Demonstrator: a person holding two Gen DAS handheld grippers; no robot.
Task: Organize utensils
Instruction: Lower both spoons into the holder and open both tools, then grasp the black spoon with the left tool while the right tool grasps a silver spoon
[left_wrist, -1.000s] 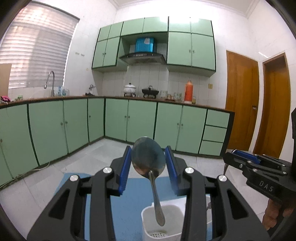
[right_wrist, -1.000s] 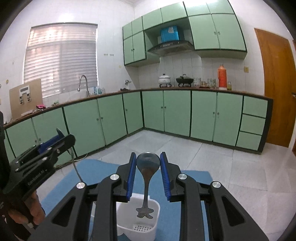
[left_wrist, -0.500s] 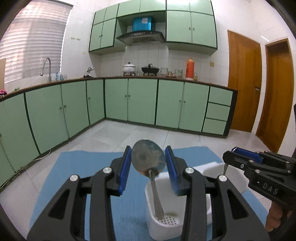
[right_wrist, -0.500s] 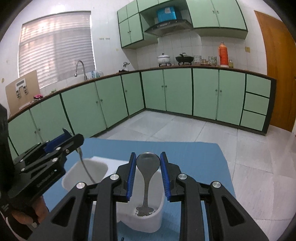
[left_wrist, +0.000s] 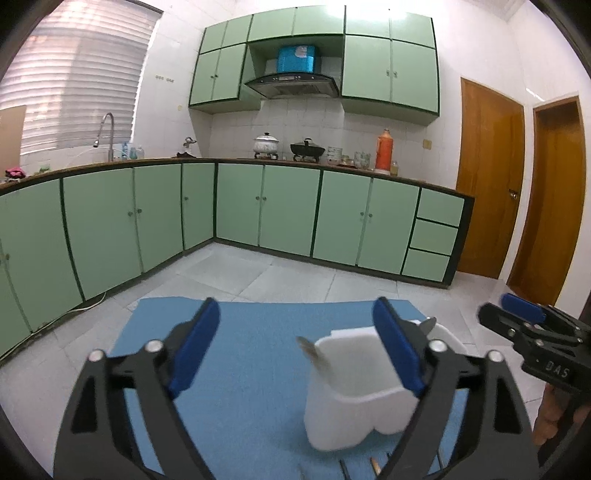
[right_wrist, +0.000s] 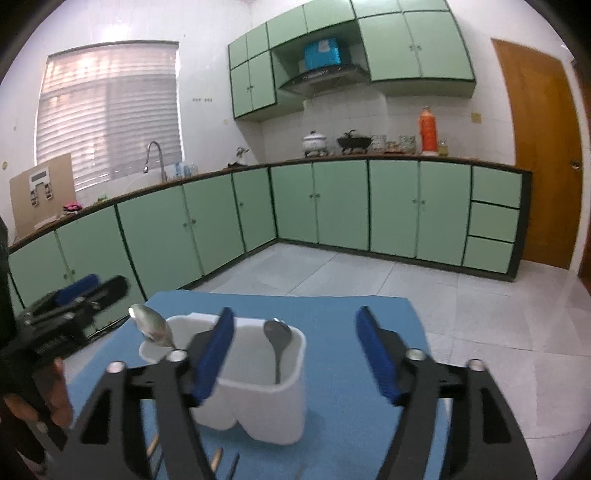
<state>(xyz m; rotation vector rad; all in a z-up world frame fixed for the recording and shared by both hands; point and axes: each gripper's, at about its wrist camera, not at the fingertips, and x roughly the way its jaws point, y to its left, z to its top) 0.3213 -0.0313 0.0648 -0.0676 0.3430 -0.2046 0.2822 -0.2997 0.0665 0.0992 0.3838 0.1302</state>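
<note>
Both my tools, left (left_wrist: 295, 354) and right (right_wrist: 295, 354), gape empty; spoons (right_wrist: 277, 334) stand bowl-up in the caddy (right_wrist: 273, 402), handles down.

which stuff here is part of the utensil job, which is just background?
Job:
- white utensil holder
- two spoons standing in it
- left gripper and right gripper, both open
- loose utensil tips on the blue mat

Background:
- pots
- orange thermos
- faucet
</note>
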